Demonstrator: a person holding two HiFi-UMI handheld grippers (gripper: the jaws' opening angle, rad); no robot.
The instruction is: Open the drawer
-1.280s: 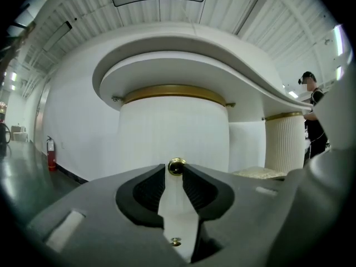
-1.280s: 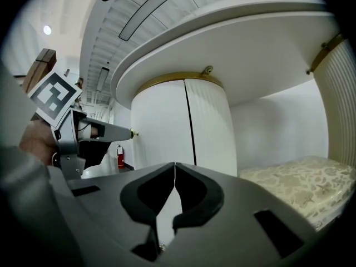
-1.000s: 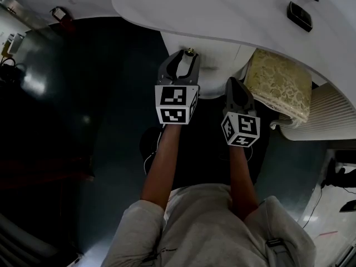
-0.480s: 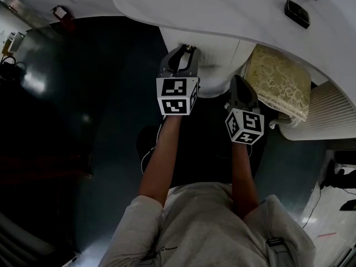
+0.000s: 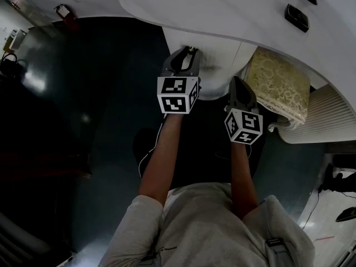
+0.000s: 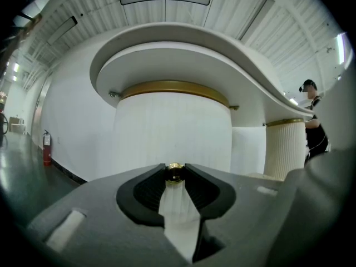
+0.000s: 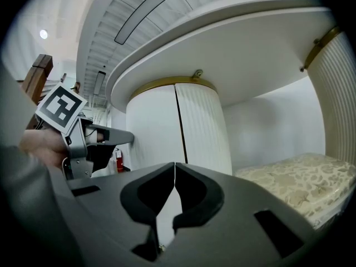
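Note:
A small brass knob point(image 5: 191, 49) sticks out from the white rounded drawer cabinet point(image 5: 218, 65) under the curved white desk top point(image 5: 233, 10). My left gripper point(image 5: 188, 54) points level at it, and its jaws are closing. In the left gripper view the knob point(image 6: 174, 173) sits right between the two tips, which touch it on both sides, in front of the cabinet point(image 6: 172, 129). My right gripper point(image 5: 236, 83) hangs just right of it, shut with nothing in it. The right gripper view shows those tips point(image 7: 174, 166) meeting and the cabinet's seam point(image 7: 179, 127) ahead.
A cream patterned cushion point(image 5: 278, 81) lies right of the cabinet, beside a ribbed white column point(image 5: 325, 115). A red fire extinguisher point(image 5: 65, 15) stands at the far left on the dark glossy floor. A person point(image 6: 314, 128) stands at the far right. Black devices point(image 5: 295, 16) lie on the desk top.
The left gripper's jaws have narrowed round the brass knob. Both hands have stayed where they were.

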